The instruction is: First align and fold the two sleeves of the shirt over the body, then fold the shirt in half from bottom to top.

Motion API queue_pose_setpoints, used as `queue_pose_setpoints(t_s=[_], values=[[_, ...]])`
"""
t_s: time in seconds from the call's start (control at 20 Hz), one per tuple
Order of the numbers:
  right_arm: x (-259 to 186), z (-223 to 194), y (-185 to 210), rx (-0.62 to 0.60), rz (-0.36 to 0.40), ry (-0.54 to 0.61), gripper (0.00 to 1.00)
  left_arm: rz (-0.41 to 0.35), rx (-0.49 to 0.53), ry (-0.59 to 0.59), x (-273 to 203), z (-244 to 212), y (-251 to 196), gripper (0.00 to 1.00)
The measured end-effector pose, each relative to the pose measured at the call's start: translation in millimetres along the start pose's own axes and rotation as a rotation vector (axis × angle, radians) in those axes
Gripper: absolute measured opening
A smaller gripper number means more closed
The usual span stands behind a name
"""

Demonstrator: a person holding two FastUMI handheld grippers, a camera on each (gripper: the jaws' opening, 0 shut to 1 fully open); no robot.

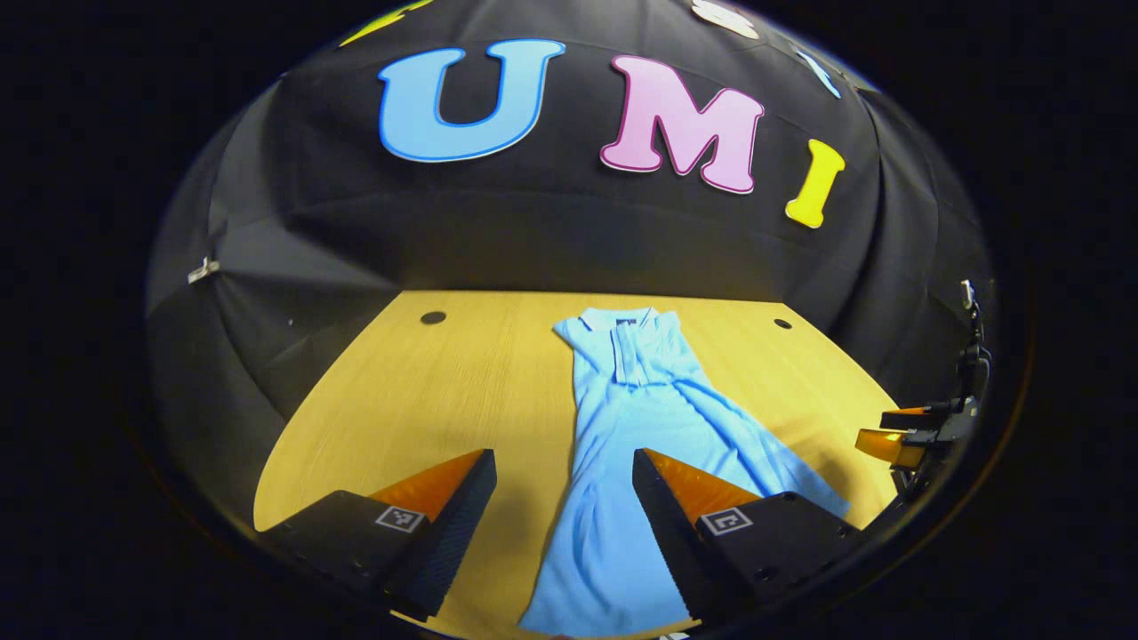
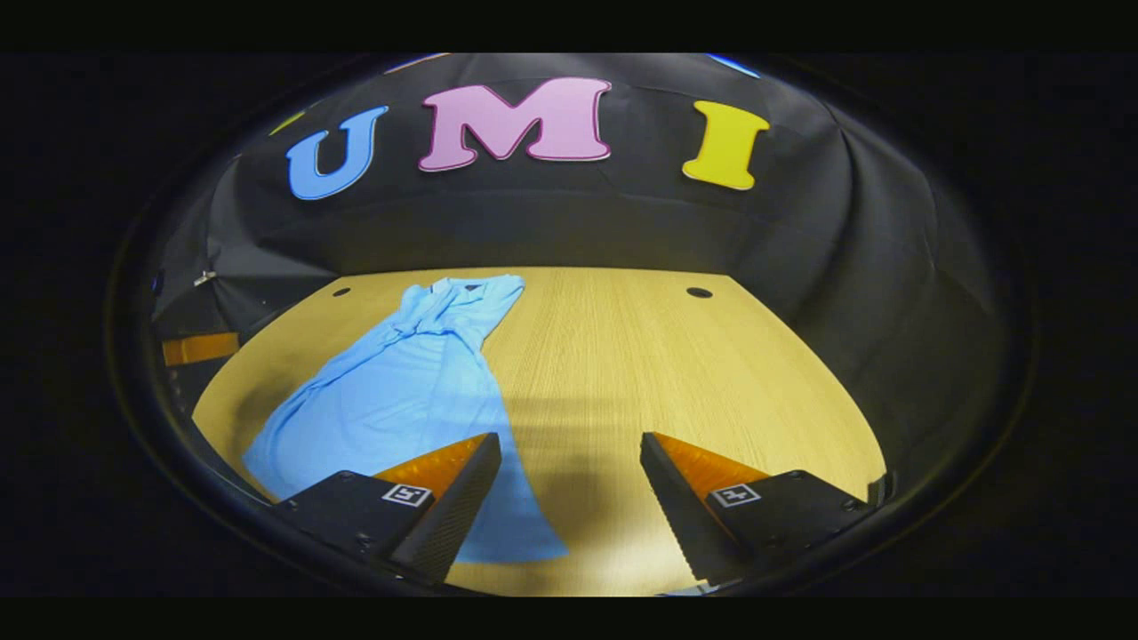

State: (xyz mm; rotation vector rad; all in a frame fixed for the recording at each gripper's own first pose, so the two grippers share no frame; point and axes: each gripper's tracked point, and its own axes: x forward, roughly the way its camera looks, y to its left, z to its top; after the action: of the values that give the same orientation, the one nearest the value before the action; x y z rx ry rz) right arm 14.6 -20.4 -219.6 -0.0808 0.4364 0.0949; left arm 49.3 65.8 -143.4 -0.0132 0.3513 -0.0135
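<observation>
On the table (image 1: pixel 427 391) – blue shirt (image 1: pixel 640 418), label unreadable, both grippers w/ fingers apart.

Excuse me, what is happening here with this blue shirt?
A person holds two grippers above a wooden table. A light blue polo shirt lies lengthwise on it, collar at the far end, its sides already folded in. Both the left gripper and the right gripper hover with jaws open, holding nothing.

We note a light blue shirt (image 1: pixel 640 418), plain with no pattern, and a darker patch inside its collar. We see the desk (image 1: pixel 427 391) in yellowish wood grain, with two small dark round holes.
</observation>
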Motion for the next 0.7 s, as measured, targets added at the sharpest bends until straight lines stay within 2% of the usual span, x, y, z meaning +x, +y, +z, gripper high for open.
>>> queue_pose_setpoints(t_s=[0.15,0.35,0.5,0.7], values=[[-22.0,-28.6,9.1,0.018,0.004,0.055,0.97,0.011,-0.043,0.076,-24.2,-50.0,8.3,0.97],[-33.5,-68.4,21.5,0.061,0.007,0.136,0.97,0.008,-0.027,0.206,-37.7,-115.9,-0.9,0.97],[-32.8,-89.3,21.7,0.058,-0.021,0.182,0.98,0.022,-0.025,0.244,-34.4,-133.3,-10.1,0.97],[-16.2,-98.9,36.3,0.123,-0.005,0.208,0.97,0.059,0.019,0.293,-19.6,-147.0,-5.7,0.97]])
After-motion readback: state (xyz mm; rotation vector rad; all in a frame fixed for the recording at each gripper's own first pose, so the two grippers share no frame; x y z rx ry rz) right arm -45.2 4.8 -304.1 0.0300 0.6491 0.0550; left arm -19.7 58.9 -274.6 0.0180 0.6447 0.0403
